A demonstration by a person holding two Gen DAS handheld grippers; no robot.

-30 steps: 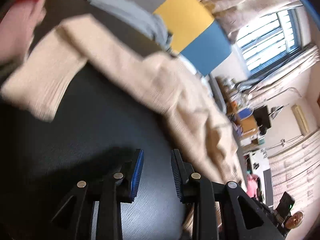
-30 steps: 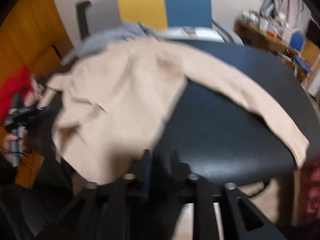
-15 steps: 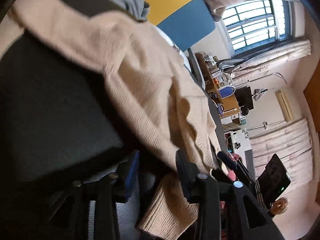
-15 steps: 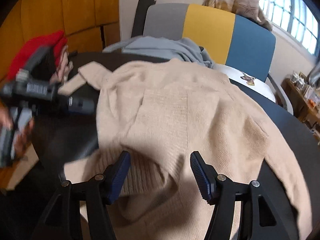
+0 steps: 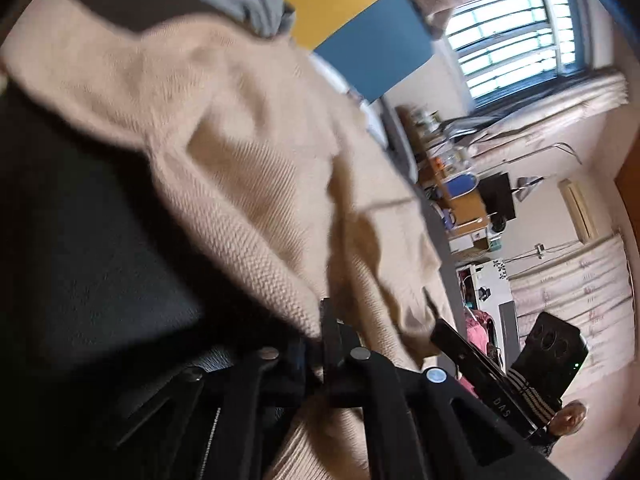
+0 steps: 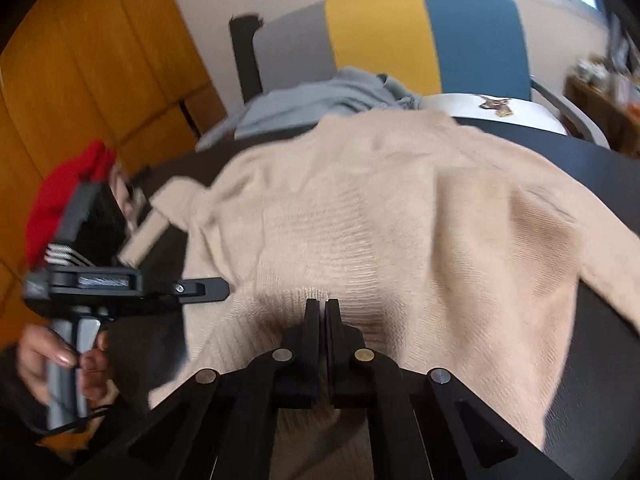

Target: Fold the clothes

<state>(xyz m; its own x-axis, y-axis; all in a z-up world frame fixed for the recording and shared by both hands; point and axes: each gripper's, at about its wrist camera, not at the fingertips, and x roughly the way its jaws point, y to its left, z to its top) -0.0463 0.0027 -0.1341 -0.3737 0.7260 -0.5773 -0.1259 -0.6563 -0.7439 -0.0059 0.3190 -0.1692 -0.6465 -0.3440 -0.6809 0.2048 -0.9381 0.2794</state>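
Across the dark table (image 6: 608,168) the beige sweater (image 6: 400,208) lies spread, both our left gripper (image 5: 322,320) and right gripper (image 6: 322,308) pinched shut on its near hem, which could slip out if we lift unevenly.

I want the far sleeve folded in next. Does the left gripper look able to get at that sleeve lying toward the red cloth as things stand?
Probably not yet: the left gripper is shut on the beige sweater at its near hem. The sleeve itself lies uncovered on the table, so once it lets go, likely yes.
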